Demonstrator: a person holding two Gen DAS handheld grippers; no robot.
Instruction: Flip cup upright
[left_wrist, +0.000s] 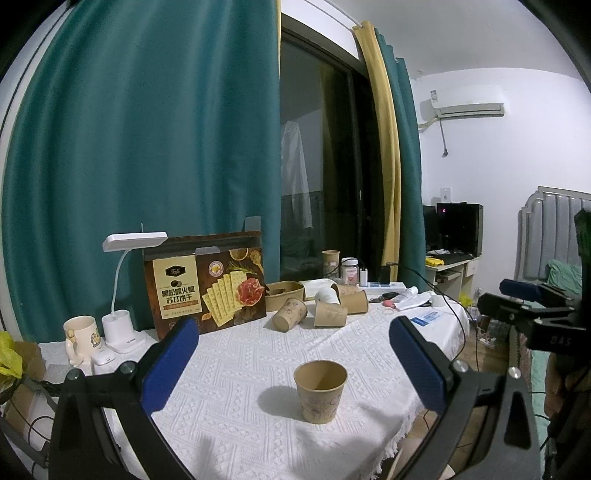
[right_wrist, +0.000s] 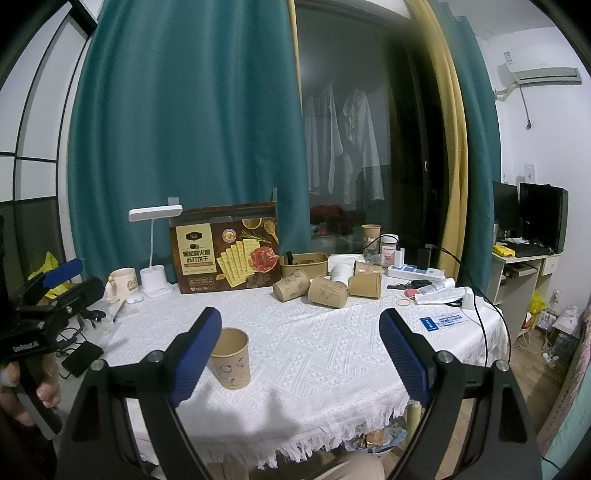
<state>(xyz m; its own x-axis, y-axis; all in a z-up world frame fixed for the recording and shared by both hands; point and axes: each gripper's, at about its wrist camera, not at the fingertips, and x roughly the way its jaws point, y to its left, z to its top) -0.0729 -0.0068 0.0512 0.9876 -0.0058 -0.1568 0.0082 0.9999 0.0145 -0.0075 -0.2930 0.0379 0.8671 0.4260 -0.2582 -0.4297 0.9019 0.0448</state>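
A brown paper cup (left_wrist: 320, 395) stands upright, mouth up, on the white tablecloth (left_wrist: 240, 369) near the front edge. It also shows in the right wrist view (right_wrist: 229, 358), partly behind my right gripper's left finger. My left gripper (left_wrist: 295, 358) is open and empty, pulled back with the cup between and a little beyond its blue pads. My right gripper (right_wrist: 300, 350) is open and empty, to the right of the cup. Several more paper cups (left_wrist: 328, 314) lie on their sides at the back of the table, also in the right wrist view (right_wrist: 327, 291).
A cracker box (left_wrist: 207, 288), white desk lamp (left_wrist: 122, 295), mug (left_wrist: 79, 336) and paper bowl (left_wrist: 284, 291) stand along the back. Power strip, jar, cable and small items lie at back right (right_wrist: 417, 273). Table's fringed edge (right_wrist: 295, 443) is close in front.
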